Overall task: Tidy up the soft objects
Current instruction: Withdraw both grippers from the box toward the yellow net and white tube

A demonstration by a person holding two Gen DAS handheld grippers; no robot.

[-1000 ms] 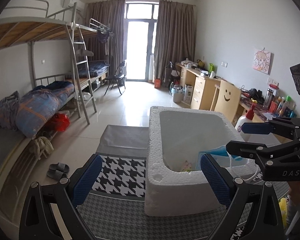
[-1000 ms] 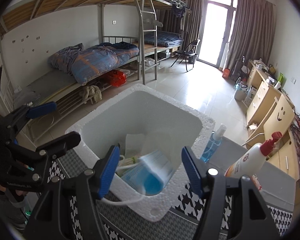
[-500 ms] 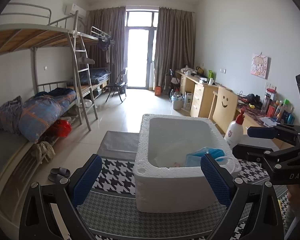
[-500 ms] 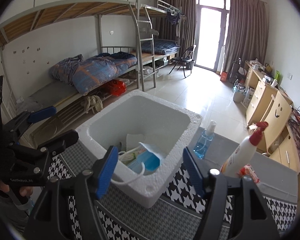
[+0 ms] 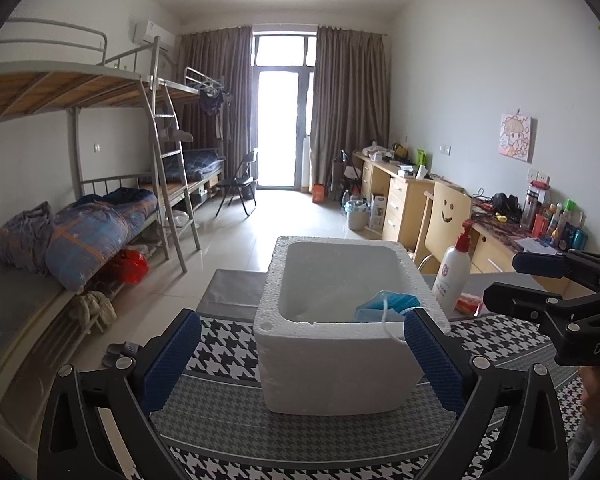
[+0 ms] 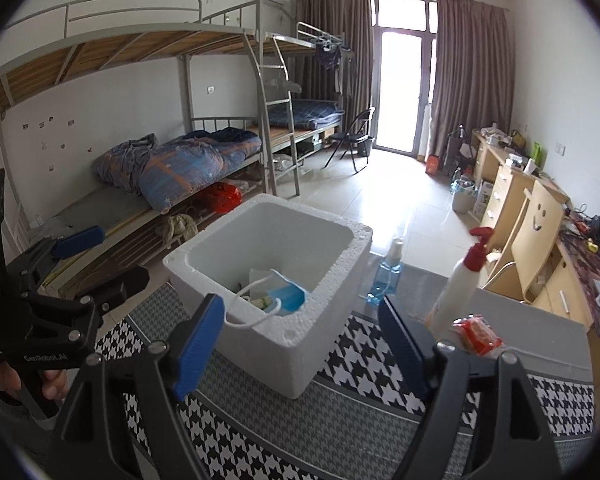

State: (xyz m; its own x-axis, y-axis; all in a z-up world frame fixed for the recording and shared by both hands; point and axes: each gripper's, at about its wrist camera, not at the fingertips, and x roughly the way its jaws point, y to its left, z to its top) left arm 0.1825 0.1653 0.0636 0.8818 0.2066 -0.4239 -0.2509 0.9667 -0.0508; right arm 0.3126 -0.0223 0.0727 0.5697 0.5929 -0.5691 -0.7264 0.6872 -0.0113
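A white foam box (image 5: 332,344) stands on a houndstooth cloth (image 5: 228,344). A blue face mask (image 5: 384,306) lies inside it, its white ear loop hanging over the near rim. In the right wrist view the box (image 6: 296,320) holds the mask (image 6: 286,298) and a pale packet beside it. My left gripper (image 5: 300,360) is open and empty, in front of the box. My right gripper (image 6: 300,336) is open and empty, back from the box's near corner. Each gripper shows in the other's view, the right one (image 5: 540,280) and the left one (image 6: 96,256).
A white pump bottle with a red top (image 6: 460,280), a red packet (image 6: 476,332) and a blue spray bottle (image 6: 386,276) stand right of the box. Bunk beds (image 5: 80,220) line the left, desks and a wooden chair (image 5: 444,220) the right.
Both grippers have drawn back and up from the box. The mask that lay between the right gripper's fingers now rests in the box with its loop over the rim.
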